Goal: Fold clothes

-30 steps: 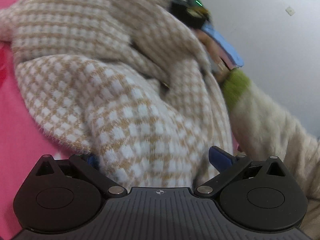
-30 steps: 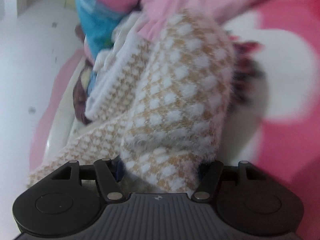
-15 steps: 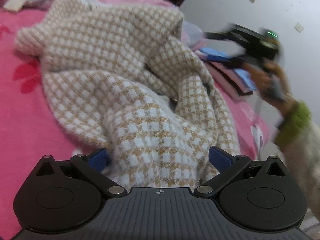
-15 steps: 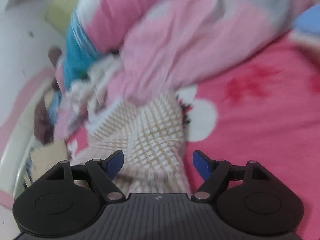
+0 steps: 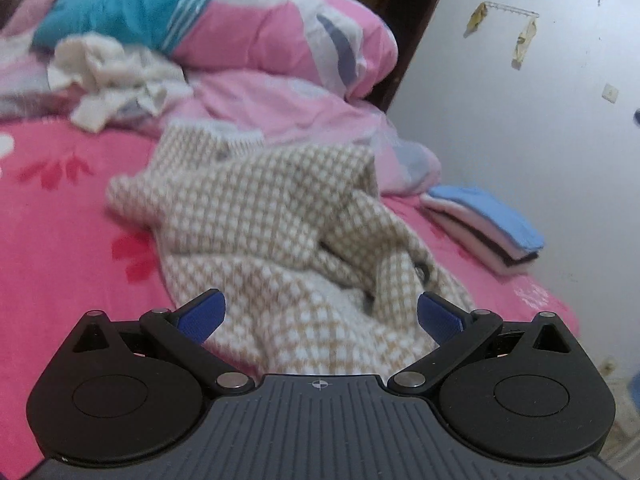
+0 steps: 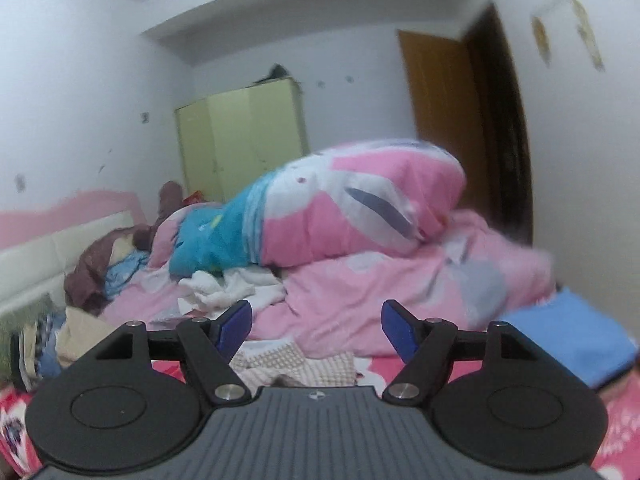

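Pale white walls point(image 6: 80, 80) enclose the room. A yellow-green two-door wardrobe point(image 6: 240, 140) stands at twelve o'clock, a brown wooden door point(image 6: 448, 120) at two, a cream padded headboard point(image 6: 40, 264) at nine.

I'm over a bed with a pink flowered sheet point(image 5: 60, 240). On it: the crumpled tan-and-white checked sweater point(image 5: 272, 216), a folded stack of clothes point(image 5: 484, 228) with a blue piece on top near the wall-side edge, a heaped pink quilt point(image 5: 280, 52) further back, and rumpled white garments point(image 5: 116, 76) against the quilt.
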### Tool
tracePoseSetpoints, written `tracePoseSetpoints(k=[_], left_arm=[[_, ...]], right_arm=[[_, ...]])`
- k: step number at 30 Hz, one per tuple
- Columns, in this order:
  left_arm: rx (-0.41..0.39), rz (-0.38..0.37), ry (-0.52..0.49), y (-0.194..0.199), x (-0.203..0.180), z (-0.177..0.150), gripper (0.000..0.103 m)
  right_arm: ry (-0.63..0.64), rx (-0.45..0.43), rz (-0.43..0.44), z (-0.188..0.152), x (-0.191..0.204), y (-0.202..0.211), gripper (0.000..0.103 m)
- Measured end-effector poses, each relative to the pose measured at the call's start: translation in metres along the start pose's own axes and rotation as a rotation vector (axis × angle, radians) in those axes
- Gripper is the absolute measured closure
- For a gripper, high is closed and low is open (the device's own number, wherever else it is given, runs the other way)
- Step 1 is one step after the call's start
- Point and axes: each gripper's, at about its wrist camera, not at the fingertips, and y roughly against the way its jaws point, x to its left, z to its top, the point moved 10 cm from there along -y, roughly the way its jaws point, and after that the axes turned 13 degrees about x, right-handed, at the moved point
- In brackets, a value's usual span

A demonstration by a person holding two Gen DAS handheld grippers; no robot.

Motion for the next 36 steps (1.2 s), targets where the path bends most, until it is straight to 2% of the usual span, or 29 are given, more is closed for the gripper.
tracePoseSetpoints(k=[4, 9, 12, 16, 21, 24, 28, 30, 34, 36], left_arm=[[-0.04, 0.071, -0.011, -0.013, 0.003, 0.004, 0.0], [-0.049, 0.118, 0.008, -0.036, 0.02, 0.005, 0.002], [-0.058, 0.129, 0.021, -0.045, 0.03, 0.006, 0.004], [-0.069, 0.114, 0.03, -0.055, 0.041, 0.008, 0.008], [-0.077, 0.078, 0.028, -0.064, 0.045, 0.008, 0.013], [-0.06, 0.059, 0.046, -0.07, 0.048, 0.005, 0.014], [-0.058, 0.046, 0.059, -0.073, 0.049, 0.005, 0.015], [-0.064, 0.053, 0.05, -0.072, 0.048, 0.005, 0.017], [-0.086, 0.074, 0.025, -0.069, 0.044, 0.005, 0.021], [-0.101, 0.092, 0.006, -0.066, 0.041, 0.005, 0.027]], right_arm=[[0.008, 0.113, 0.1, -0.021, 0.048, -0.052, 0.034], [-0.056, 0.312, 0.217, -0.061, 0.088, -0.153, 0.047], [-0.1, 0.408, 0.225, -0.085, 0.096, -0.211, 0.051], [-0.174, 0.483, 0.189, -0.112, 0.087, -0.272, 0.053], [-0.24, 0.526, 0.155, -0.137, 0.066, -0.303, 0.053], [-0.252, 0.505, 0.154, -0.141, 0.061, -0.303, 0.053], [-0.195, 0.488, 0.13, -0.142, 0.062, -0.308, 0.05], [-0.167, 0.506, 0.129, -0.145, 0.067, -0.32, 0.046], [-0.088, 0.521, 0.136, -0.15, 0.087, -0.337, 0.045], [-0.049, 0.521, 0.139, -0.152, 0.097, -0.341, 0.061]])
